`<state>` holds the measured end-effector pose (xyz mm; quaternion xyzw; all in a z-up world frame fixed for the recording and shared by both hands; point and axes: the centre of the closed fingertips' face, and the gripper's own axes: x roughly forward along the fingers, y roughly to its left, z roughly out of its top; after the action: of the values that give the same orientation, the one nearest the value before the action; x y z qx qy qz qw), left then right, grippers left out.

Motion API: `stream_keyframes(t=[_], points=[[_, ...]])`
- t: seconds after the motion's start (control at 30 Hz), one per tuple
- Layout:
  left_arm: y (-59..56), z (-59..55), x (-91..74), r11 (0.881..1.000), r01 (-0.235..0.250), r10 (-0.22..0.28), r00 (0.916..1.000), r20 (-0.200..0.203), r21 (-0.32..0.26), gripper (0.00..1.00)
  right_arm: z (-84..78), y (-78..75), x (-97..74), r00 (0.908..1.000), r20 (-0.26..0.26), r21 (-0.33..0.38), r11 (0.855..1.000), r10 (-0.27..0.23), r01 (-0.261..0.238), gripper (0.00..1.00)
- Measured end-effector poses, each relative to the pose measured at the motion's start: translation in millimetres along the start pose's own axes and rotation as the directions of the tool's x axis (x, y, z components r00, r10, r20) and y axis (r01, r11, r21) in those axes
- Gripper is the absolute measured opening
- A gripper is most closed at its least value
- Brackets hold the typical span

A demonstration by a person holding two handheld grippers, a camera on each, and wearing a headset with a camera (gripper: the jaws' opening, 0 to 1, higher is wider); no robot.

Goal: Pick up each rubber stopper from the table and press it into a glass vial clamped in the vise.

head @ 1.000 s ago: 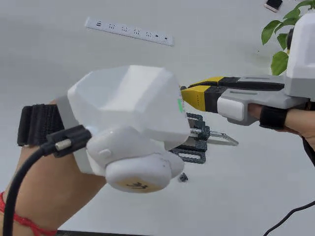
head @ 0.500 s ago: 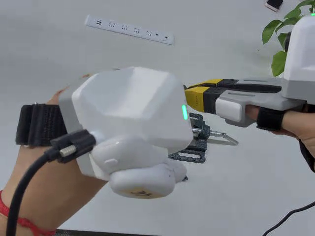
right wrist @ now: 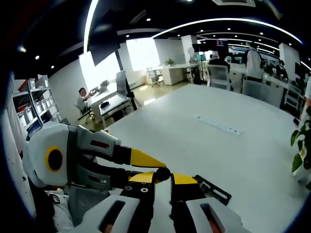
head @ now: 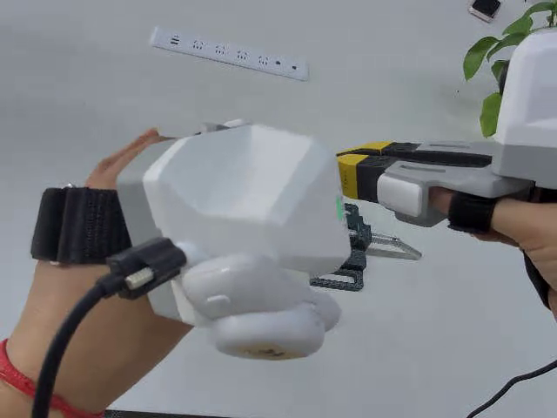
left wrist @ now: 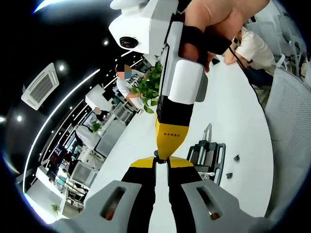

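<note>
Right gripper, jaws narrowed on a dark rubber stopper, meets the left gripper and its closed tips above the table, probably to reseat the stopper before pressing; the vise sits below, well in from the table's edges.

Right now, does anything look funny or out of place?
Nothing looks broken or spilled. One odd thing: the left gripper and right gripper meet tip to tip in the air, a dark stopper between them, away from the vise.
</note>
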<state>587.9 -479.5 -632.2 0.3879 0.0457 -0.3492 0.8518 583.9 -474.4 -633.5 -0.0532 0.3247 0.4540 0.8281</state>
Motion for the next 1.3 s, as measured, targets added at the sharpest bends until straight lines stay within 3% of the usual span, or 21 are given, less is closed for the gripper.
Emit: stream_keyframes(t=[0.5,0.87,1.3], points=[[0.7,-0.1,0.6,1.000,-0.014,0.014,0.9999,-0.007,0.021,0.05,1.5,-0.2,2.4,0.9999,0.013,0.056,0.998,0.000,-0.001,0.07],[3.8,-0.4,1.2,1.000,-0.013,0.013,0.9999,0.006,0.012,0.05,3.5,-0.8,2.2,1.0000,0.002,0.036,0.999,0.008,-0.008,0.06],[-0.7,-4.5,0.5,1.000,-0.002,0.002,0.9997,0.024,0.000,0.06,-2.1,0.7,5.6,0.9988,-0.036,0.031,0.999,0.033,-0.032,0.05]])
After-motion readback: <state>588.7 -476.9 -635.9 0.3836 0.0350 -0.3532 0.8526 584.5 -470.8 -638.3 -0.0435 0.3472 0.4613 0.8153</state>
